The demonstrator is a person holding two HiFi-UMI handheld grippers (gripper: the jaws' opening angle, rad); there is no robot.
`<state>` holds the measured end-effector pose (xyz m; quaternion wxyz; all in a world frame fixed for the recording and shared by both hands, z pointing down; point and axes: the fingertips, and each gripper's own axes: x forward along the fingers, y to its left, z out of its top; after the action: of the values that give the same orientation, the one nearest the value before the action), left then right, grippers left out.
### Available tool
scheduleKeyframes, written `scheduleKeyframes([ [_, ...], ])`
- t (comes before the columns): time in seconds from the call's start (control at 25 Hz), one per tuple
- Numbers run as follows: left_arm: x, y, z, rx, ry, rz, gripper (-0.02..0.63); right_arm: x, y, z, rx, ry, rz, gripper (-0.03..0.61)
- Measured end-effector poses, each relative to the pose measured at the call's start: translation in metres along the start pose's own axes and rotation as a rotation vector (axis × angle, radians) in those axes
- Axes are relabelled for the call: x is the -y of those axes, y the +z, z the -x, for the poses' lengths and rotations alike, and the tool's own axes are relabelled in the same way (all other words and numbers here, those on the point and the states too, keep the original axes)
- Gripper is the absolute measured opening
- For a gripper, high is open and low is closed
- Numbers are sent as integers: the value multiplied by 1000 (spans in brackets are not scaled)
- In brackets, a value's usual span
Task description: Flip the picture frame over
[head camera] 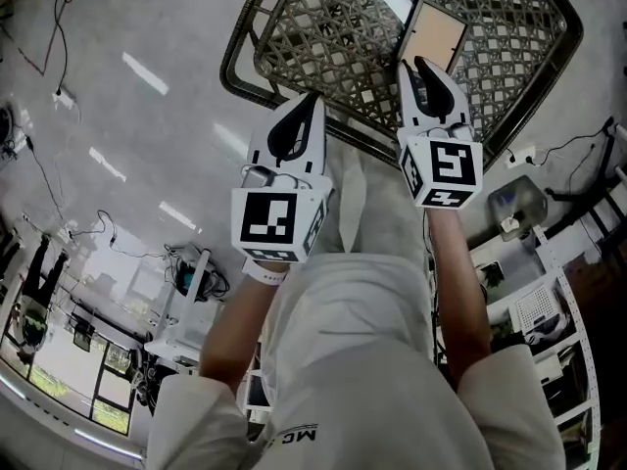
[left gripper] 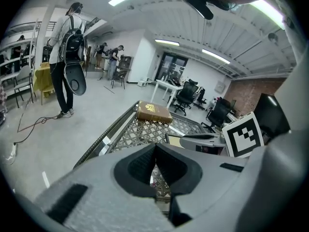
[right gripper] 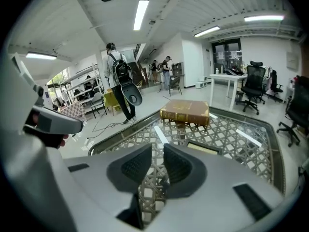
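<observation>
The picture frame (head camera: 432, 35) lies on the lattice table (head camera: 323, 27) with its tan board facing up inside a dark rim. It also shows as a flat dark-rimmed panel in the right gripper view (right gripper: 204, 148) and in the left gripper view (left gripper: 179, 140). My right gripper (head camera: 423, 67) hovers just short of the frame's near edge, with a narrow gap between its pads (right gripper: 176, 164) and nothing in it. My left gripper (head camera: 312, 101) is over the table's near rim, left of the frame. Its jaws meet at the tips (left gripper: 155, 146) and hold nothing.
A thick brown book (right gripper: 186, 111) lies at the far end of the table, beyond the frame. The table's dark rim (head camera: 245, 37) runs around the lattice. A person with a backpack (left gripper: 67, 57) stands on the floor beyond it. Office chairs (right gripper: 253, 83) and desks stand farther back.
</observation>
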<state>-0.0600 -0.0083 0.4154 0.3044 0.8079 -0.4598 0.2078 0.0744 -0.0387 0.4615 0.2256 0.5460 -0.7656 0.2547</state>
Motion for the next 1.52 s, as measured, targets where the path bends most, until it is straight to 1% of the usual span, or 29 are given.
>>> scheduleKeyframes([
  [0.12, -2, -10, -9, -15, -13, -4, 25, 4, -12, -6, -20, -34, -14, 88],
  [0.2, -3, -11, -15, -17, -20, -15, 25, 7, -19, -14, -32, -51, -26, 104],
  [0.32, -1, -14, -19, -19, -27, -29, 25, 11, -30, -21, -54, -79, -42, 107],
  [0.52, -6, -19, -19, -21, -14, -37, 25, 20, -48, -34, -105, -168, -52, 107],
  [0.6, -7, -19, -20, -17, -9, -34, 25, 23, -52, -38, -115, -189, -66, 110],
  [0.76, -8, -19, -19, -11, -3, -30, 25, 23, -60, -45, -132, -196, -95, 110],
  [1.0, -10, -17, -17, -4, -1, -27, 25, 25, -70, -52, -157, -219, -101, 110],
  [1.16, -11, -17, -16, -4, -2, -32, 25, 24, -80, -60, -205, -232, -105, 110],
  [1.2, -11, -17, -16, -5, -3, -35, 25, 24, -81, -62, -215, -240, -98, 97],
  [1.28, -10, -18, -14, -10, -7, -39, 25, 25, -83, -62, -235, -257, -82, 94],
  [1.4, -11, -19, -11, -11, -4, -47, 25, 27, -84, -61, -264, -287, -90, 72],
  [1.52, -12, -16, -7, -5, 7, -46, 25, 29, -83, -61, -272, -311, -94, 55],
])
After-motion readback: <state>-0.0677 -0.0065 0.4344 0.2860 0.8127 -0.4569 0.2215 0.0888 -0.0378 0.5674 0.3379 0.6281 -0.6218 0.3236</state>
